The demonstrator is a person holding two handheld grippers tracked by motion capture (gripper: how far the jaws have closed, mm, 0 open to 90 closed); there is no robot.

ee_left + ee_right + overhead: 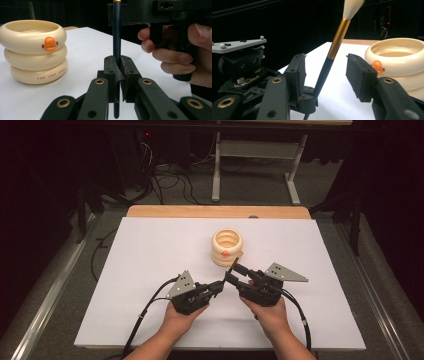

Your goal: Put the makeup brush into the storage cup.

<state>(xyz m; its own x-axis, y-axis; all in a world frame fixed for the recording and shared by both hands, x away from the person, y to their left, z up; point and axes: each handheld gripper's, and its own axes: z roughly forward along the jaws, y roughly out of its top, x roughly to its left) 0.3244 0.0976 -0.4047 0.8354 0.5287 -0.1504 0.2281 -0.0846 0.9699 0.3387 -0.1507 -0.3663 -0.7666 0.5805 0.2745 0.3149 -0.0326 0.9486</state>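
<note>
Brush [329, 62]: its dark handle is pinched tight in the left claw [119, 75], bristles up, and stands untouched between the half-open jaws of the right claw [328, 75]. Closing off-centre could knock it askew or tip it toward the cream cup [397, 65] just beyond.

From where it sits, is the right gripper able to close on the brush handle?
Probably yes: the brush, clamped upright in the left gripper, stands between the right gripper jaws, which are open and apart from the handle, nothing between.
</note>
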